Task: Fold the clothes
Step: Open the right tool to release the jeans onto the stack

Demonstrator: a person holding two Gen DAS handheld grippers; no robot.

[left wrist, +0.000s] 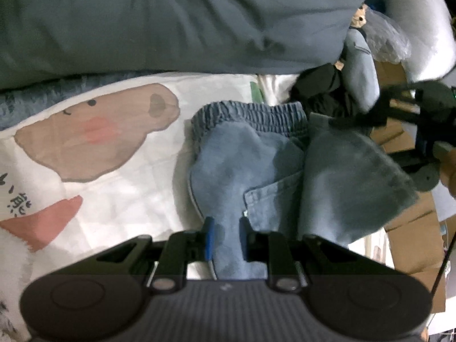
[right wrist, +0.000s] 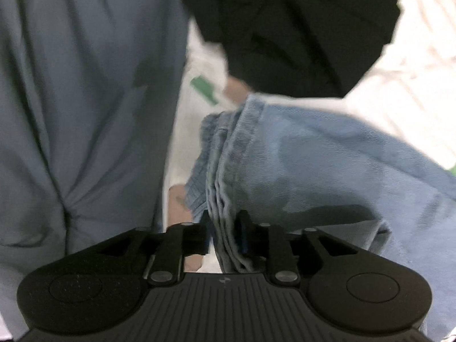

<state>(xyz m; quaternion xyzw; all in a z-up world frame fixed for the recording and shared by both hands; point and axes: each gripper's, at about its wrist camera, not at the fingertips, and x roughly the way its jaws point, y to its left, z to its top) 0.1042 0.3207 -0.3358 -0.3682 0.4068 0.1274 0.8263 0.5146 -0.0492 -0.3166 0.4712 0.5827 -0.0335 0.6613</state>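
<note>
a: left gripper [left wrist: 226, 236], state?

b: narrow. clamped on a fold of the jeans [left wrist: 256, 165], blue pads [left wrist: 209, 236] pressed to the denim on both sides.

a: where on the garment?

b: just beside the back pocket [left wrist: 273, 196], at the end away from the elastic waistband [left wrist: 250, 116].

a: lie of the jeans?

b: bunched on the white bedsheet [left wrist: 136, 176], doubled into two lobes, waistband farthest from the camera. bear print [left wrist: 94, 134] on the sheet off to the left, apart from the denim.

a: right gripper [right wrist: 223, 233]?

b: narrow gap too. stacked edges of denim running up between the fingers, lying against the right-hand one. sliver of white sheet showing beside the left-hand one lower down. pinched or merely slack in there: cannot tell, picture too blurred.

a: visible from the left wrist as well?

b: yes, dark and smeared at the right edge, by the far lobe of denim. nothing readable there about the jaws.

a: surroundings?

b: grey-blue bedding [left wrist: 171, 22] heaped behind the sheet. black garment [left wrist: 319, 91] just past the waistband; touching or only near, unclear. brown cardboard [left wrist: 410, 242] at the right, beyond the sheet. from the right wrist: black garment above the denim, grey-blue cloth filling the left side, small green mark [right wrist: 203, 89] on the sheet between them.
</note>
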